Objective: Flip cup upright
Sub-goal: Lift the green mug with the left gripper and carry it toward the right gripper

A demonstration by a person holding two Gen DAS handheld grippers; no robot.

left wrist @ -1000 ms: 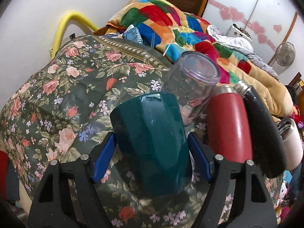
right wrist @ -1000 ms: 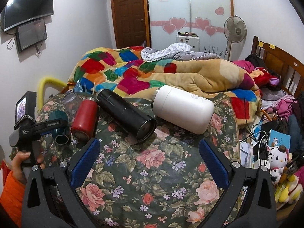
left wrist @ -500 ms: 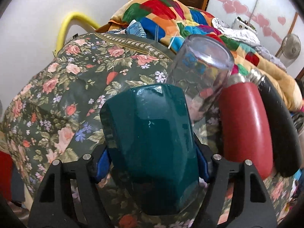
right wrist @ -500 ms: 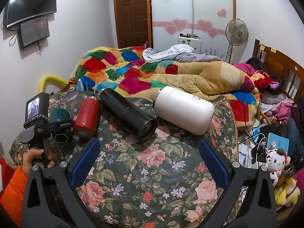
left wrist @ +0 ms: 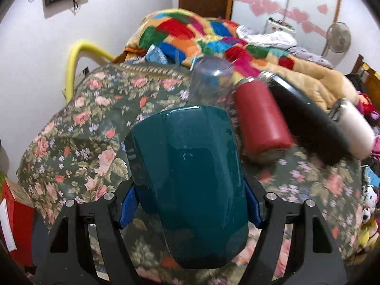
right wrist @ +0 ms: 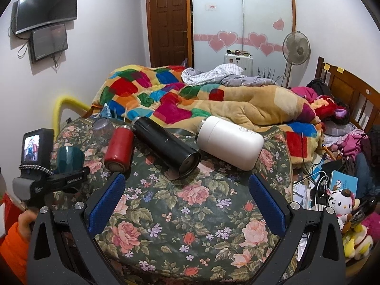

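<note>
My left gripper (left wrist: pixel 188 206) is shut on the dark teal cup (left wrist: pixel 187 182), its blue pads pressed on both sides. The cup is upside down with its base away from me, held a little above the floral tablecloth (left wrist: pixel 78 128). The right wrist view shows the teal cup (right wrist: pixel 69 158) in the left gripper (right wrist: pixel 64 178) at the table's left edge. My right gripper (right wrist: pixel 186 201) is open and empty, low over the near part of the table.
A clear glass (left wrist: pixel 211 80) stands upside down behind the cup. A red bottle (left wrist: pixel 261 121), a black flask (right wrist: pixel 166 146) and a white flask (right wrist: pixel 229 142) lie on their sides. A bed with a patchwork blanket (right wrist: pixel 190 102) lies beyond the table.
My left gripper closed on the teal cup and lifted it off the cloth, tilting upward. My right gripper stayed open and nearly still.
</note>
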